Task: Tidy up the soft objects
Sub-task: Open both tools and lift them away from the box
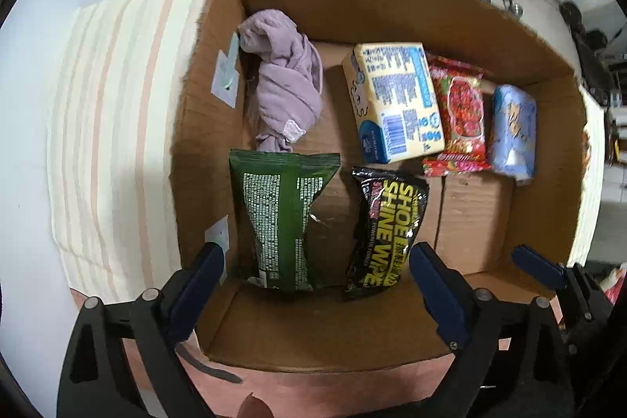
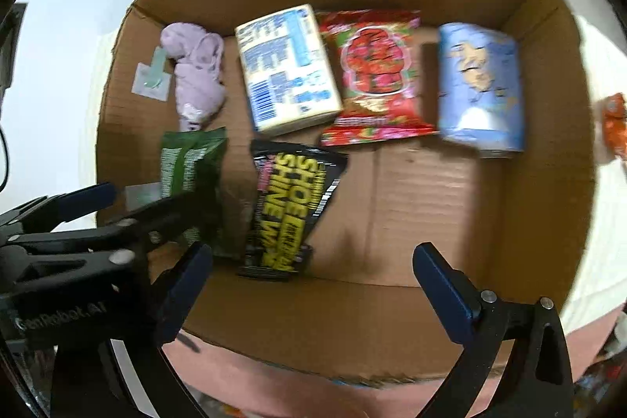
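Both claws hang wide apart and empty above the cardboard box (image 1: 392, 2): the left claw (image 1: 313, 285) near its 6 o'clock wall, the right claw (image 2: 313, 281) alongside. Six soft things lie inside: one purple cloth (image 1: 284, 77) at 10 o'clock, one green pouch (image 1: 278, 218), one black wipes pack (image 1: 386, 226), one yellow pack (image 1: 395, 100), one red snack bag (image 1: 460, 112), one blue pack (image 1: 513, 132). The risk looks like the claws colliding, or a slick pouch slipping when pinched.

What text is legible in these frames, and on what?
"SHOE SHINE WIPE", "POWERFUL FORMULA": black wipes pack.
"GenRobot.AI": left gripper body, in the right wrist view.
Green pouch, yellow-and-blue pack, red snack bag, blue pack: print too small or blurred.
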The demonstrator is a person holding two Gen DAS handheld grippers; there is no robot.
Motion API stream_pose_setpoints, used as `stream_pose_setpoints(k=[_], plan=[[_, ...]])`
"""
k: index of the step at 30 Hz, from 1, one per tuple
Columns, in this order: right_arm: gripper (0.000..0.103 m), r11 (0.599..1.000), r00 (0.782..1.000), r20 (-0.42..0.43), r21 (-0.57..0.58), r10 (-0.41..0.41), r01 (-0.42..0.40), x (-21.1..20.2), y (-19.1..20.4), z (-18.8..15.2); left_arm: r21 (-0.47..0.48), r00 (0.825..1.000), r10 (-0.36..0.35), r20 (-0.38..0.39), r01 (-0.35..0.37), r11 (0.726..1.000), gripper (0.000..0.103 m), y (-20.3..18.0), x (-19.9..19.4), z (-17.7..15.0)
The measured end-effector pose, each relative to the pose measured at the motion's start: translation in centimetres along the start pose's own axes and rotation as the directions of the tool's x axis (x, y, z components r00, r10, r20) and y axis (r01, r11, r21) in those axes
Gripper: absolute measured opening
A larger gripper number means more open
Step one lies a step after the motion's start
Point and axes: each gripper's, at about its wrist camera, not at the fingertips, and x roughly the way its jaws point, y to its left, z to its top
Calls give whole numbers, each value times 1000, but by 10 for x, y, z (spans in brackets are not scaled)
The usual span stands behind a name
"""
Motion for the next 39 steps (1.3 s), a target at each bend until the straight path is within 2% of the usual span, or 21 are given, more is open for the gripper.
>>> stream_pose_setpoints(k=[4,9,13,20,25,28,34,39], plan=[[103,999,998,29,-5,-49,49,-16,-5,-7,-14,1000,-1,30,1,1000,97,0,-11,-10],[103,999,997,65,13,-52,51,-30,-13,-16,-17,996,11,90,-10,1000,97,-6,-28,-29],[103,997,989,128,2,-78,79,-54,-16,-32,1,977,56,205,-57,998,97,-15,-60,-55],[103,990,958,251,-14,-135,143,-108,-24,-73,23,948,26,318,-35,999,97,-28,-107,-99],[103,993,946,307,-12,-105,114,-149,-32,-107,36,927,11,374,-26,999,97,-33,-134,-128],[103,994,933,345,-8,-103,113,-171,-37,-127,44,922,9,387,-28,999,97,-35,-144,-145],[103,997,928,368,-20,-65,78,-192,-42,-149,48,911,36,411,-61,997,97,-47,-157,-162],[103,1000,923,385,-20,-14,23,-202,-54,-154,26,878,65,474,-88,996,97,-65,-170,-164]])
